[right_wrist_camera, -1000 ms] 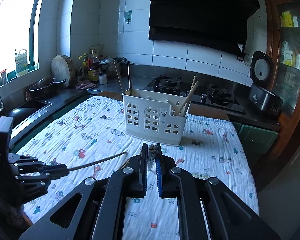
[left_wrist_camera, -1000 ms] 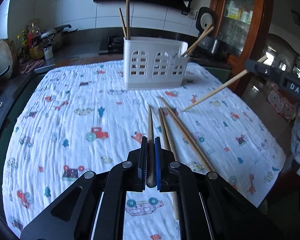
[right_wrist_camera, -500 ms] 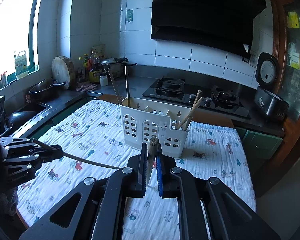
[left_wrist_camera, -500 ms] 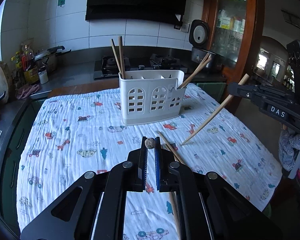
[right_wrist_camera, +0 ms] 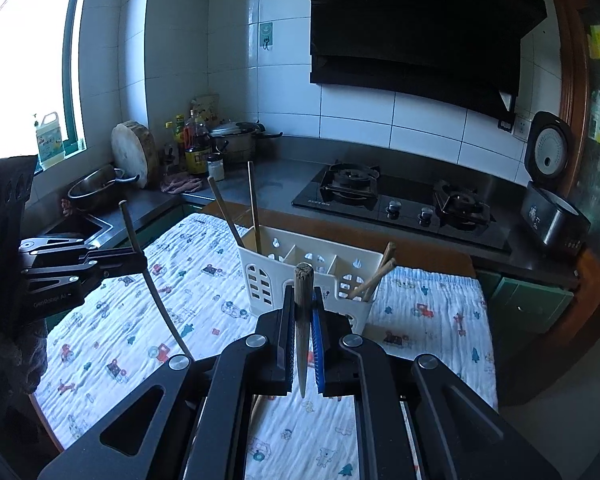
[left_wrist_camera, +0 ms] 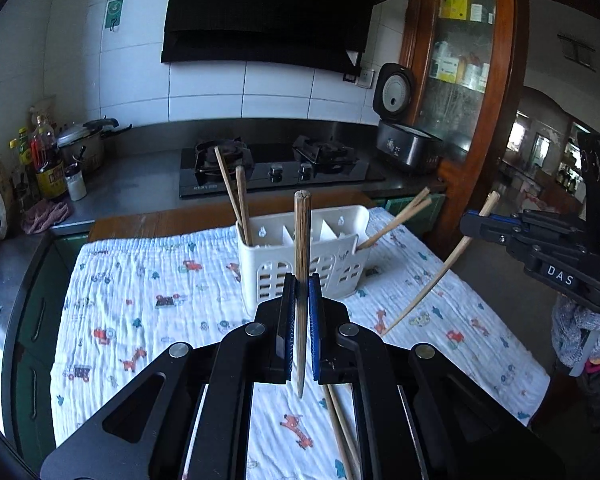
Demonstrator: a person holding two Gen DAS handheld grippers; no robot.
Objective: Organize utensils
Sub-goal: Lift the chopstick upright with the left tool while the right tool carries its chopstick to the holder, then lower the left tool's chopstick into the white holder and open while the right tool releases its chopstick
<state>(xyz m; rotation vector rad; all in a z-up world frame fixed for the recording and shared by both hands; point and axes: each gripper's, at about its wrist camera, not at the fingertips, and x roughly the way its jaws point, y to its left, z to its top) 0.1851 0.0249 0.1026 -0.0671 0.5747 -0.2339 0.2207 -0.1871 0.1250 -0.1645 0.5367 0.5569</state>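
White caddy on patterned cloth: two chopsticks upright in left compartment, two leaning out of right; middle compartments apparently empty. Left gripper clenched on one chopstick, held above cloth. Right gripper clenched on another. Two more flat on cloth.

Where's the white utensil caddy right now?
In the left wrist view, the white utensil caddy stands mid-frame on the patterned cloth, just beyond the left hand-held gripper, in front of the stove.
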